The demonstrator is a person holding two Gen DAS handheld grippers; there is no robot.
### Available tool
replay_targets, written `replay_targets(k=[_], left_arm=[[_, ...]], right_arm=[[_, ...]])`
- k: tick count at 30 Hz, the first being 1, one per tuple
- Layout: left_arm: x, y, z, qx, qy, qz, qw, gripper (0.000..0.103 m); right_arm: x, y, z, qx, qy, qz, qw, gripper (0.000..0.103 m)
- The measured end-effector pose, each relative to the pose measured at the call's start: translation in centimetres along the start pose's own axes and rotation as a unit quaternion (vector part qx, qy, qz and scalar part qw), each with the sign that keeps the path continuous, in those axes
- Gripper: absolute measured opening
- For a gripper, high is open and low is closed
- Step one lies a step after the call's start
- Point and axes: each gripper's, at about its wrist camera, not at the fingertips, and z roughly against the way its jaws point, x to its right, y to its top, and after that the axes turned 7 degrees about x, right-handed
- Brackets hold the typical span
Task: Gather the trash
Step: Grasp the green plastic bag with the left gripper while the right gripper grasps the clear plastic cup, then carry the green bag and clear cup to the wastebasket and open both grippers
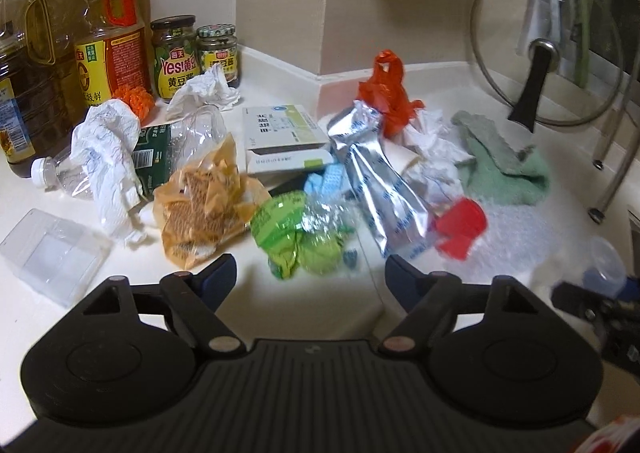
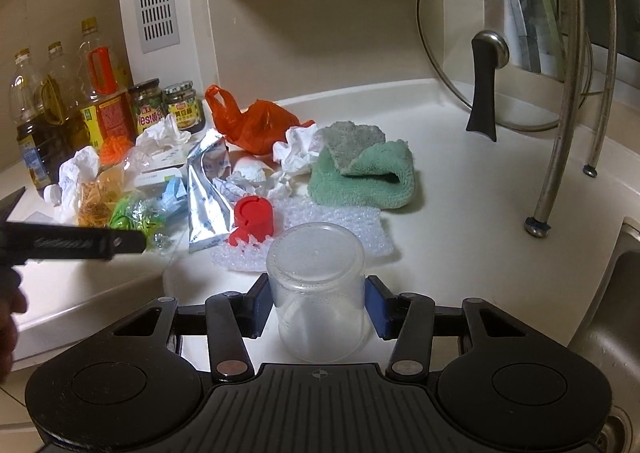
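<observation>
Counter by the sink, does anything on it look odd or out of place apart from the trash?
Yes. A green cloth lies rumpled among the litter, one corner folded back. A glass pot lid stands on edge against the metal rack. The clear plastic cup is upside down, pinched in the right claw.
</observation>
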Motion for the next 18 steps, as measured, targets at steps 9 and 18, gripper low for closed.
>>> replay_targets(k=[9,18], left_arm=[[-0.2,1.1,-2.3,0.009,0.022,0.038,0.999,0.048],[-0.7,0.3,-0.4,0.0,0.013,0.068,0.9976,0.034]], right_arm=[[0.8,0.0,-0.4,-0.006,0.0,0.002,1.0,0.049],[1.1,0.1,0.2,0.0,0.002,-0.003,1.0,0.049]])
